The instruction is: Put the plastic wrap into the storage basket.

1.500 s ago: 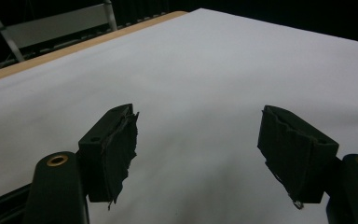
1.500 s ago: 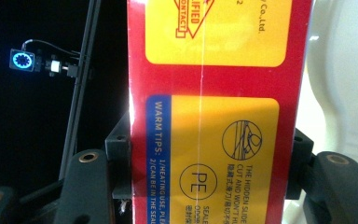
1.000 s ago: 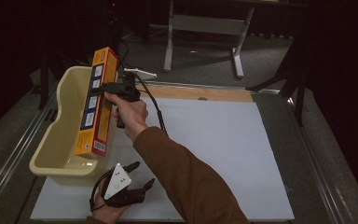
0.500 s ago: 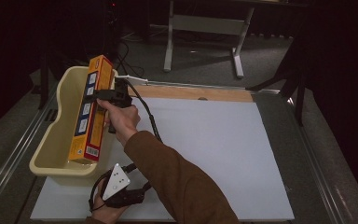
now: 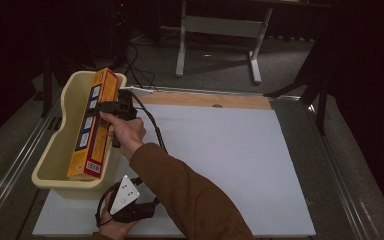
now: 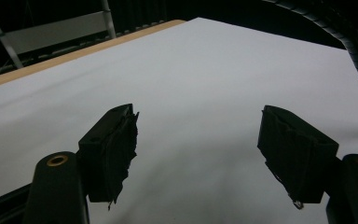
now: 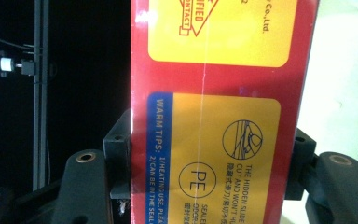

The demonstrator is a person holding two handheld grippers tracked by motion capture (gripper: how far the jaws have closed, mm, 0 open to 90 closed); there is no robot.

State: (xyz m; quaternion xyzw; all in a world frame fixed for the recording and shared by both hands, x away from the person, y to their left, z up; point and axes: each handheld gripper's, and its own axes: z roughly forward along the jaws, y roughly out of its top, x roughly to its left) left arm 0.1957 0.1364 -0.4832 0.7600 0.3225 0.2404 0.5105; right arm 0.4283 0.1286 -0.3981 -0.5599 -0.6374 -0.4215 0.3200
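Box [image 7: 223, 112] — "WARM TIPS", "PE"

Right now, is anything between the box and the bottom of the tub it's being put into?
Nothing visible. The right gripper holds the box over the cream tub, its near end already inside. The tub floor beside it looks bare; under the box is hidden.

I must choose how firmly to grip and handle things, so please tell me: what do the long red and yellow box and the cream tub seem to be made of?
Long red and yellow box: probably thin cardboard with a glossy printed coat, since light glints off its flat printed face.
Cream tub: likely moulded plastic, judging by its smooth, rounded rim and even colour.
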